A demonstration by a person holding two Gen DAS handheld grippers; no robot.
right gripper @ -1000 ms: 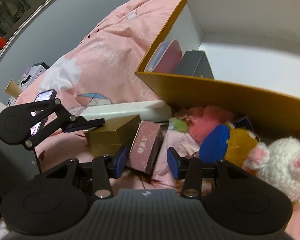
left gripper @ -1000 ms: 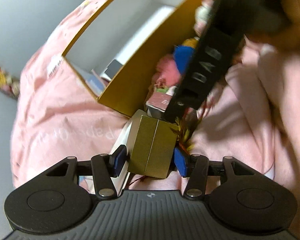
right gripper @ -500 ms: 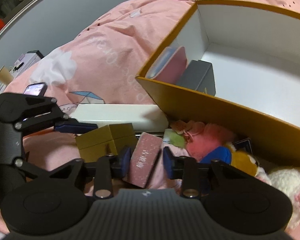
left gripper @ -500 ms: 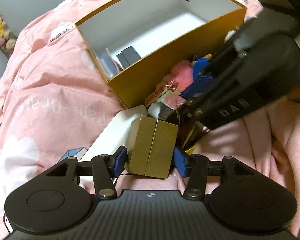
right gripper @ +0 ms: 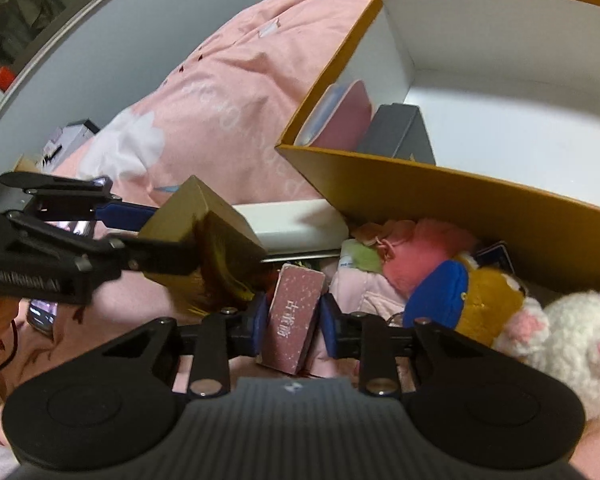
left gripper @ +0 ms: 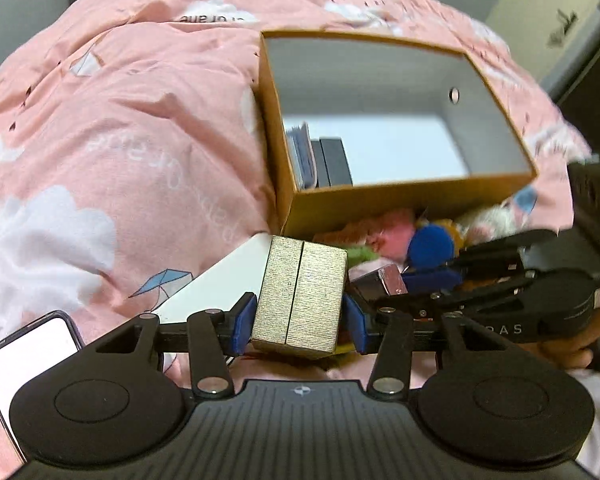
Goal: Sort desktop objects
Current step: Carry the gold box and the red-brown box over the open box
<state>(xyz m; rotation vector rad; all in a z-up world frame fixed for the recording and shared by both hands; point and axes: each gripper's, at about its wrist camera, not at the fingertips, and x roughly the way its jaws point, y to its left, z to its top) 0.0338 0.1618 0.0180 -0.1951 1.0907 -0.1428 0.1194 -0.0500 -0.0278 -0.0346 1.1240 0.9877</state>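
Setting: a bed covered by a pink quilt [left gripper: 112,128] printed with white clouds; no desk is in view.

Container: an open mustard-yellow cardboard box with a white inside [left gripper: 400,200] sits on the quilt. A pink-covered booklet [right gripper: 346,118] and a dark grey small box [right gripper: 400,132] stand upright against its left inner wall, probably to leave the remaining floor free for more items.

Left claw [left gripper: 298,320]: its jaws are closing on a gold, fine-ribbed rectangular box with a centre seam [left gripper: 300,300]. The blue pads sit against the box's two short sides, and the right wrist view shows the box tilted, clear of the quilt. Gripping across the narrow width looks chosen to keep it from twisting.

Right claw [right gripper: 292,322]: its jaws are closing around a small pink speckled box with printed characters [right gripper: 294,316], which stands on end between the pads; they look pressed to its flanks. It lies on the quilt just outside the yellow box's near wall.

Unsorted pile: a pink plush toy [right gripper: 432,248], a blue and mustard plush toy [right gripper: 464,300] and a white fluffy plush toy with pink ears [right gripper: 572,340] are bunched against that near wall.

Other items: a long flat white box [right gripper: 292,224] lies along the near-left corner; a smartphone with a lit screen [left gripper: 32,348] rests nearby.

Stage: judged early, with most things outside the container.
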